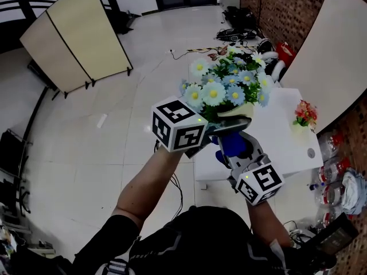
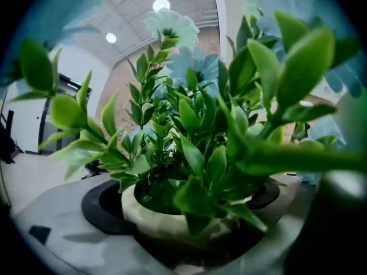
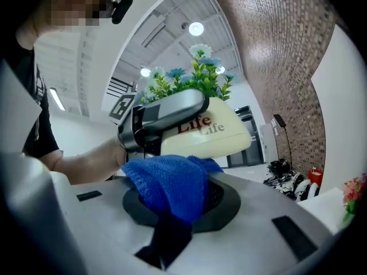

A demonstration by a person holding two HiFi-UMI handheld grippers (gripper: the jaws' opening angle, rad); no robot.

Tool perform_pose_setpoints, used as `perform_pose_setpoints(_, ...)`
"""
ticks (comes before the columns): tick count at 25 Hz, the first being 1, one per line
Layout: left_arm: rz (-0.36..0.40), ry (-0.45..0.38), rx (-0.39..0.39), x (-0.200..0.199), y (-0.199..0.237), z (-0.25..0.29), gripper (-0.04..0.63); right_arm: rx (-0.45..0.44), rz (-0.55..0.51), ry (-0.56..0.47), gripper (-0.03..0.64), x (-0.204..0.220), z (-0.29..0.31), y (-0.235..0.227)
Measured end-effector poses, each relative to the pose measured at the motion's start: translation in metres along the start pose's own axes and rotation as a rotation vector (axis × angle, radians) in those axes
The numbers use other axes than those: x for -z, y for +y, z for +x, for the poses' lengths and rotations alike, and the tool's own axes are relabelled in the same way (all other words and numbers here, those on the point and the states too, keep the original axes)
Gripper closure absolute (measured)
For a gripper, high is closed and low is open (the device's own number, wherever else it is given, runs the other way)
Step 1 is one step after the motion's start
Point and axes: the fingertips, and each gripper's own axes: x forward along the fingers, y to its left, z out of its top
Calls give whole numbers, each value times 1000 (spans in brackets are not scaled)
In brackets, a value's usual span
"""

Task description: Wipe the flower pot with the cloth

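Holding everything up on one pinch is the weak point here. Your left gripper (image 1: 223, 128) has its jaws closed on the rim of the flower pot (image 3: 200, 133), one jaw inside among the leaves and one outside on the cream wall. The pot hangs in the air, tipped, with its flowers (image 1: 229, 79) leaning toward the far side. It sits over the near left corner of the table (image 1: 287, 139), and partly over the bare floor (image 1: 86, 153). If the rim slides between the pads, the pot drops (and the floor looks like hard tile).

What would cause that is the push from the other side. Your right gripper (image 1: 236, 155) has its jaws closed on a bunched fold of the blue cloth (image 3: 166, 185), and the top of that bunch looks to be touching the pot's lower wall. A hard stroke there would lever the pot about the rim grip and could twist it loose. So I judge that light pressure along the wall is safer than pressure against it.

The cloth itself is held by a fold, with a tail hanging below the jaws. A dragging stroke could pull it free.

Farther right, a small bunch of red flowers (image 1: 305, 113) stands on the table, well apart from the work. A wide swing of the pot is the only thing likely to reach it.
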Motion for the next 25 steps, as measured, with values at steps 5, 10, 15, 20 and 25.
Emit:
perform_pose_setpoints(5,-46,-23,60,3,-15,0,35,-16,-61,6,541,6,13,1)
perform_pose_setpoints(10,-38,-4,90,3,-28,-2,35,-24,-24,-6,541,8,26,-6)
perform_pose_setpoints(15,-64,-6,70,9,-16,-5,35,4,14,1,541,9,9,-25)
perform_pose_setpoints(20,-9,7,-32,19,9,-18,35,73,11,-21,541,2,-34,-61)
perform_pose_setpoints(25,16,22,-65,35,22,-48,35,126,-37,-20,541,-18,-58,-75)
